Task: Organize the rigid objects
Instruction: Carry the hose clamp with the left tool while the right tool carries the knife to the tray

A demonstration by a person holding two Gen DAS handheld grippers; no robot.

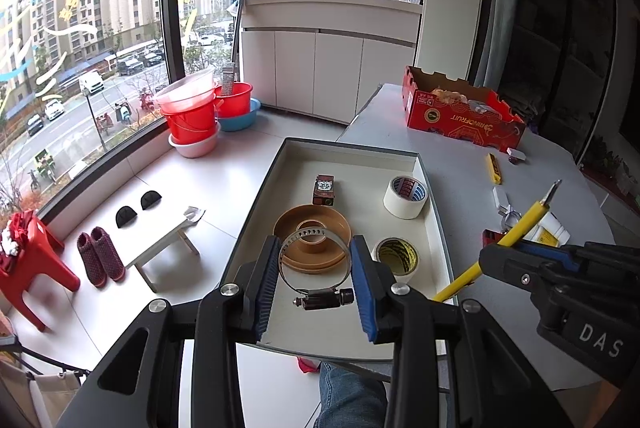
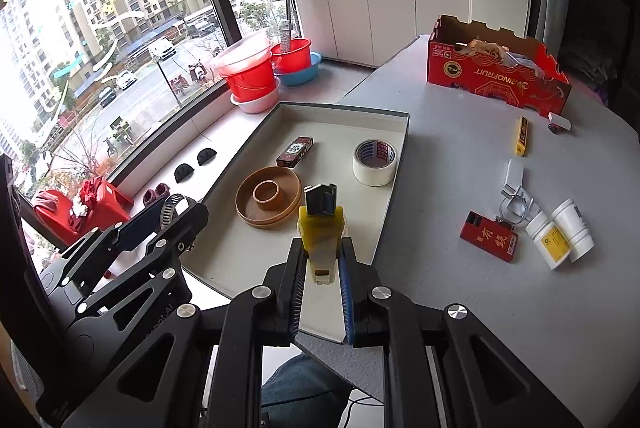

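My left gripper (image 1: 316, 242) is shut on a metal hose clamp (image 1: 323, 298), pads pressing the ring's sides, above the near end of a grey-rimmed white tray (image 1: 260, 196). In the tray lie a brown round dish (image 1: 292, 224), a small dark red box (image 1: 323, 189), a white tape roll (image 1: 405, 196) and a yellowish tape roll (image 1: 396, 255). My right gripper (image 2: 322, 244) is shut on a yellow screwdriver (image 2: 320, 240), held over the tray's near right part. The screwdriver's metal tip (image 1: 556, 184) points up and away. The left gripper (image 2: 160, 216) shows at left in the right wrist view.
On the grey table right of the tray lie a yellow utility knife (image 2: 522, 134), a red flat box (image 2: 489, 236), two white bottles (image 2: 560, 236) and a red cardboard box (image 2: 496, 72) at the back. Left of the table are the floor, red buckets (image 1: 192, 116) and a window.
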